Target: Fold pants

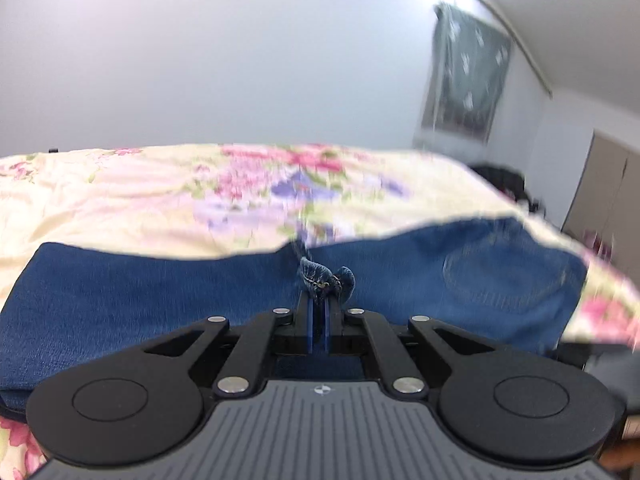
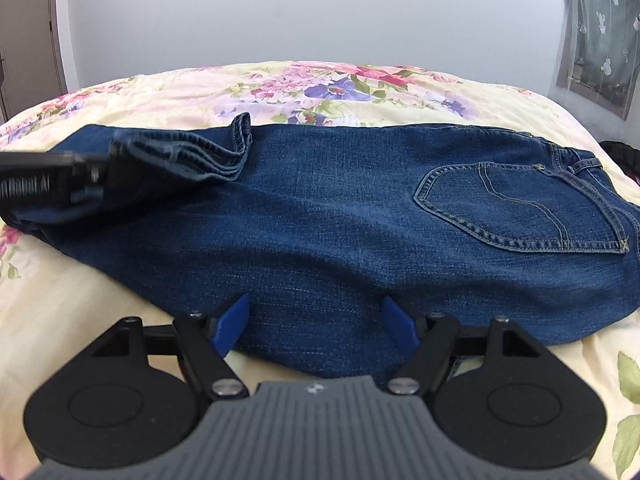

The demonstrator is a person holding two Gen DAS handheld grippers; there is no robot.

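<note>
Jeans (image 2: 340, 208), one pair on floral bedspread (image 2: 280, 84), left tool (image 1: 319, 300) pinching hem, right tool (image 2: 316, 320) spread.

Beyond the fingertips, the jeans (image 1: 160, 300) and floral bedspread (image 1: 280, 184) smear with blur; the left gripper (image 2: 100, 172) too.

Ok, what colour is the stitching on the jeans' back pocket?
Pale yellowish-tan on dark blue denim; the back pocket shows best in the right wrist view.

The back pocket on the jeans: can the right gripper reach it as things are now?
Probably yes. The right gripper is open at the near edge of the jeans, and the back pocket lies uncovered to its right. The left gripper, holding the hems, is far to the left.
</note>
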